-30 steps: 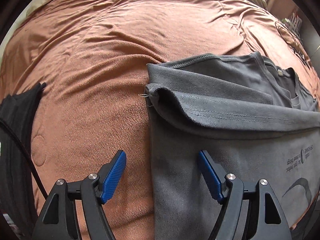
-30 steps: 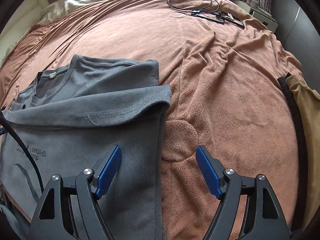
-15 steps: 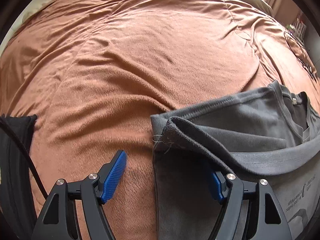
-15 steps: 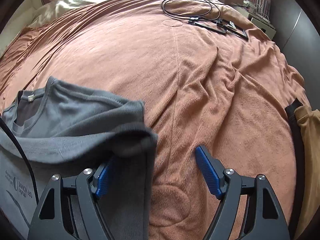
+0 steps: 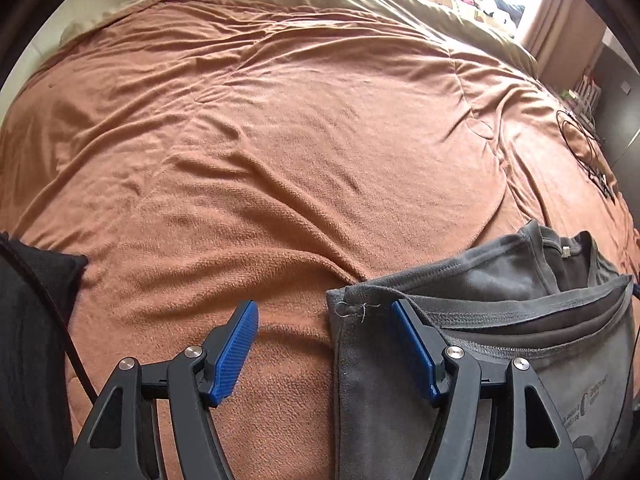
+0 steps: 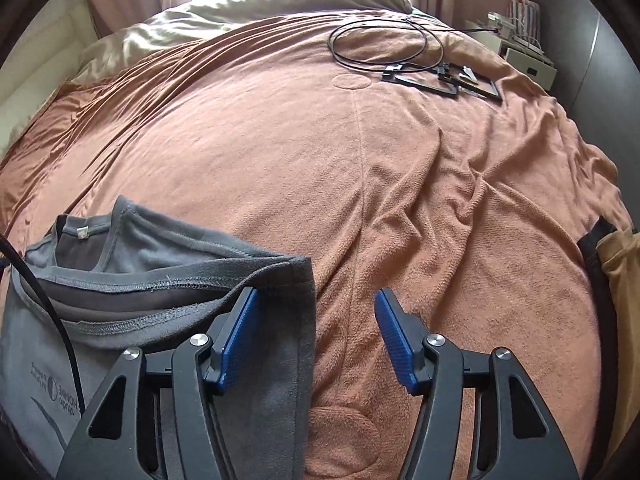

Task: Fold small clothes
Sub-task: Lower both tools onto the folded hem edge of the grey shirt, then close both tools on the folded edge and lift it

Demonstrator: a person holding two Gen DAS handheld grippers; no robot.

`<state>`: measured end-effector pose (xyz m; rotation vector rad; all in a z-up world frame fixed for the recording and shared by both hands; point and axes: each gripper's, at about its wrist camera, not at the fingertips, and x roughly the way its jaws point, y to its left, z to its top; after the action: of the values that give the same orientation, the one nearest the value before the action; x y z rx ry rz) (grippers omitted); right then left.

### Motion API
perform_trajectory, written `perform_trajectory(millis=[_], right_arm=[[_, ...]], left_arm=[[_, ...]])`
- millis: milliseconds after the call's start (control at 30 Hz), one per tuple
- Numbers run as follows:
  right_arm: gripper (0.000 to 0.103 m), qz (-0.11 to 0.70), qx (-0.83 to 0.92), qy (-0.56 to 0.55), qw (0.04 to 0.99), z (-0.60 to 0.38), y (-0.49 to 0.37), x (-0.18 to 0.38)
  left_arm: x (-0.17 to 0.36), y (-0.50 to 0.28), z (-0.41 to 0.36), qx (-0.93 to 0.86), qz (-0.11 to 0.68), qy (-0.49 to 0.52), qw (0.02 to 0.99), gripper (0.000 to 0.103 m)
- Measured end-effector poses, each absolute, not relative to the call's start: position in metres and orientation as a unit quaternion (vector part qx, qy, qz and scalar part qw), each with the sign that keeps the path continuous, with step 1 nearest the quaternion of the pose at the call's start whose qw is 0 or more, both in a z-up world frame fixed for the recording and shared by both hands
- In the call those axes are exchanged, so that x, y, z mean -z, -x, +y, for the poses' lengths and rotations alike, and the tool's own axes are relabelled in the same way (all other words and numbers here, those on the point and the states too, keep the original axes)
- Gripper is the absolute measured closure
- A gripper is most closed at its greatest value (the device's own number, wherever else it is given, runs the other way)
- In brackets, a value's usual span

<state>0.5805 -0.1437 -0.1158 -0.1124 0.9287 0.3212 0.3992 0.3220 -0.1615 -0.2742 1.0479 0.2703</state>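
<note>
One grey T-shirt point(image 5: 500, 344) on the bed, over a brown blanket point(image 5: 280, 140), bottom hem folded up toward the collar. Two tongs, one at each folded corner. Left tongs point(image 5: 324, 340) partly open, just been closing, shirt corner between the blue pads point(image 5: 236, 344), not yet pressed. Right tongs point(image 6: 314, 328) also partly open, just been closing, corner of the fold between the pads, not clamped. One coiled black cable point(image 6: 384, 44) far on the blanket.
</note>
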Motion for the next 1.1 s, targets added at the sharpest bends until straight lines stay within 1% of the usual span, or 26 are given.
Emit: perform_trajectory(millis=[67,200,233,300,333,367,400,500,533,567,600,700,933,1100], right_arm=[[0.047,0.445,-0.163,0.061,0.879,-0.143,-0.584,0.117],[0.060,0.444,-0.171,0.061,0.878,-0.140,-0.589,0.120],[0.061,0.443,-0.172,0.060,0.878,-0.141,-0.593,0.119],[0.071,0.440,-0.173,0.057,0.879,-0.141,-0.596,0.120],[0.073,0.439,-0.174,0.056,0.880,-0.137,-0.594,0.118],[0.079,0.438,-0.173,0.054,0.880,-0.136,-0.594,0.116],[0.085,0.436,-0.171,0.053,0.882,-0.137,-0.594,0.115],[0.096,0.430,-0.163,0.049,0.887,-0.139,-0.592,0.114],[0.097,0.427,-0.161,0.050,0.888,-0.138,-0.590,0.113],[0.098,0.425,-0.161,0.050,0.889,-0.139,-0.588,0.113],[0.098,0.423,-0.161,0.049,0.890,-0.138,-0.584,0.112],[0.099,0.414,-0.158,0.047,0.895,-0.140,-0.577,0.108],[0.100,0.392,-0.153,0.047,0.906,-0.146,-0.558,0.091],[0.100,0.372,-0.149,0.039,0.915,-0.150,-0.544,0.074]], left_arm=[[0.164,-0.402,0.319,-0.118,0.501,0.122,0.849,0.034],[0.174,-0.411,0.317,-0.108,0.511,0.117,0.845,0.044],[0.176,-0.413,0.318,-0.108,0.511,0.122,0.844,0.045],[0.179,-0.415,0.320,-0.102,0.507,0.136,0.845,0.057],[0.180,-0.416,0.321,-0.098,0.507,0.144,0.844,0.061],[0.180,-0.416,0.322,-0.095,0.507,0.149,0.844,0.068],[0.180,-0.416,0.322,-0.094,0.507,0.150,0.844,0.072],[0.175,-0.411,0.316,-0.094,0.497,0.136,0.852,0.078],[0.174,-0.410,0.315,-0.094,0.494,0.132,0.854,0.080],[0.173,-0.409,0.313,-0.091,0.492,0.132,0.856,0.085],[0.172,-0.408,0.314,-0.089,0.491,0.133,0.856,0.088],[0.164,-0.403,0.314,-0.090,0.479,0.135,0.863,0.094],[0.139,-0.389,0.313,-0.098,0.444,0.130,0.881,0.095],[0.111,-0.376,0.315,-0.100,0.410,0.141,0.895,0.096]])
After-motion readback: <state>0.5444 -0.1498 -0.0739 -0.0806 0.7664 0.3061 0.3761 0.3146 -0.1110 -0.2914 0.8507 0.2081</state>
